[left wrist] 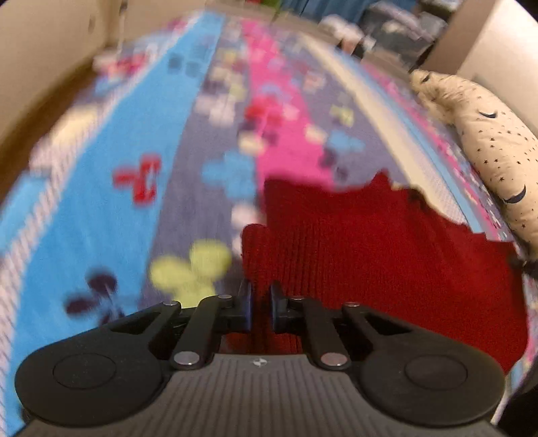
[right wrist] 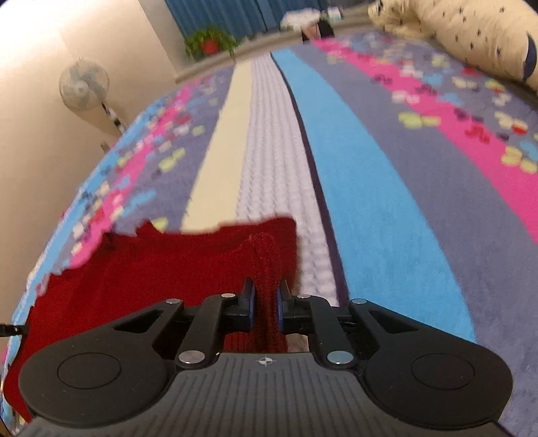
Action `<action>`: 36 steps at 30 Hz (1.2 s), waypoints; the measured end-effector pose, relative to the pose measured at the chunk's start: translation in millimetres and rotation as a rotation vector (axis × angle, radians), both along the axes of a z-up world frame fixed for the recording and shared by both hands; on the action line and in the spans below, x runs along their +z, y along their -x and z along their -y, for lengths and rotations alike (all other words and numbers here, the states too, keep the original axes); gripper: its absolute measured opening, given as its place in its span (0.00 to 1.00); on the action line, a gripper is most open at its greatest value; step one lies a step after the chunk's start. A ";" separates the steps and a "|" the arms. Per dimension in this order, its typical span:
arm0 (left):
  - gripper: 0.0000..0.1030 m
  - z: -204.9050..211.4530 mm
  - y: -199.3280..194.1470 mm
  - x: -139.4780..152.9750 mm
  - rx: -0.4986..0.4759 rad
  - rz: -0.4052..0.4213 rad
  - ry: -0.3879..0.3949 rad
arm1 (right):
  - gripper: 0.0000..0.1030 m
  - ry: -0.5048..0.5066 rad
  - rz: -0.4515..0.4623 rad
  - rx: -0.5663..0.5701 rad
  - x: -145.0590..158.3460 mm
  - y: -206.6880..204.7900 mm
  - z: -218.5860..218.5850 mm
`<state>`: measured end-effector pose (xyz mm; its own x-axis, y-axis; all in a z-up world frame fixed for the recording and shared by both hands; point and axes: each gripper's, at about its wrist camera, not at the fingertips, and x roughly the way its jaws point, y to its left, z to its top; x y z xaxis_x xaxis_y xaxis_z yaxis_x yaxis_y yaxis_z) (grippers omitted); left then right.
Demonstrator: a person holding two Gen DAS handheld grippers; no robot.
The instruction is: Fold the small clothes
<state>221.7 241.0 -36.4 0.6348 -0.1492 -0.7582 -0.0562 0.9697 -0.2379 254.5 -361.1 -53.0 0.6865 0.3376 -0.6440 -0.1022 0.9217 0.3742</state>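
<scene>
My left gripper [left wrist: 261,302] sits lowest in the left wrist view, its jaws drawn to a narrow gap. Red knit fills that gap and runs on under the fingers, so I read it as pinching the near left edge of the red knitted garment [left wrist: 370,262]. The right gripper [right wrist: 265,304] in the right wrist view likewise has its jaws nearly together, with a bunched ridge of the same red knitted garment [right wrist: 161,265] clamped between the blue pads [right wrist: 250,304].

Just beyond both tools the garment lies spread on the striped blanket [left wrist: 141,188], ribbed texture visible, its far edge ragged in outline. From the left camera it extends to the right of the fingers; from the right camera it extends to the left. So I hold it at two near points with the cloth between.

Past the garment the blanket runs on in bands: blue, grey-purple with small butterfly shapes, pink, cream, white. The left view is heavily blurred here.

Further off, a cream pillow [left wrist: 487,141] printed with dark stars and crescents lies along the blanket's edge. It also shows in the right view [right wrist: 470,30].

Farthest, in the right view: a standing fan [right wrist: 84,84] against the wall, a potted plant [right wrist: 210,42] in a red pot, blue curtains [right wrist: 215,13] behind.
</scene>
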 end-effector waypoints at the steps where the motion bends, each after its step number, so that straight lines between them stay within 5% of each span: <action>1: 0.10 -0.2 3.9 10.3 0.004 0.061 -0.003 | 0.11 -0.004 0.056 -0.002 9.8 4.3 -0.7; 6: 0.10 11.3 13.5 46.0 0.048 0.308 -0.087 | 0.11 -0.010 0.326 -0.088 44.3 21.6 3.4; 10: 0.10 16.7 6.0 49.2 0.114 0.384 -0.126 | 0.11 0.033 0.397 -0.129 44.7 13.7 2.5; 13: 0.10 22.8 -11.5 29.5 0.095 0.313 -0.167 | 0.11 0.101 0.293 -0.143 21.7 -8.5 -4.8; 17: 0.11 33.5 -39.0 -27.3 0.014 0.044 -0.273 | 0.11 0.242 0.014 -0.089 -33.2 -46.9 -19.4; 20: 0.10 34.9 -39.2 -25.5 0.017 0.066 -0.281 | 0.11 0.236 0.035 -0.102 -33.5 -49.6 -20.0; 24: 0.10 21.7 -34.3 -3.2 0.089 0.160 -0.186 | 0.11 0.200 0.176 -0.114 -11.2 -38.3 -21.0; 29: 0.13 36.0 -39.7 -25.4 0.004 -0.002 -0.224 | 0.19 0.272 -0.031 -0.059 -44.7 -50.8 -25.0; 30: 0.16 40.3 -37.4 -20.7 0.005 0.027 -0.270 | 0.21 0.287 -0.010 -0.068 -39.4 -46.8 -25.1; 32: 0.38 40.6 -32.7 -8.5 0.027 0.057 -0.262 | 0.26 0.256 0.004 -0.084 -28.8 -37.9 -20.7; 36: 0.50 37.2 -12.6 15.3 0.045 0.059 -0.179 | 0.32 0.134 -0.066 -0.083 -15.1 -15.2 -0.2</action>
<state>234.3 203.8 -21.1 0.6822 0.0145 -0.7310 -0.0917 0.9936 -0.0659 269.7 -360.9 -68.1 0.6631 0.1896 -0.7241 -0.0025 0.9680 0.2511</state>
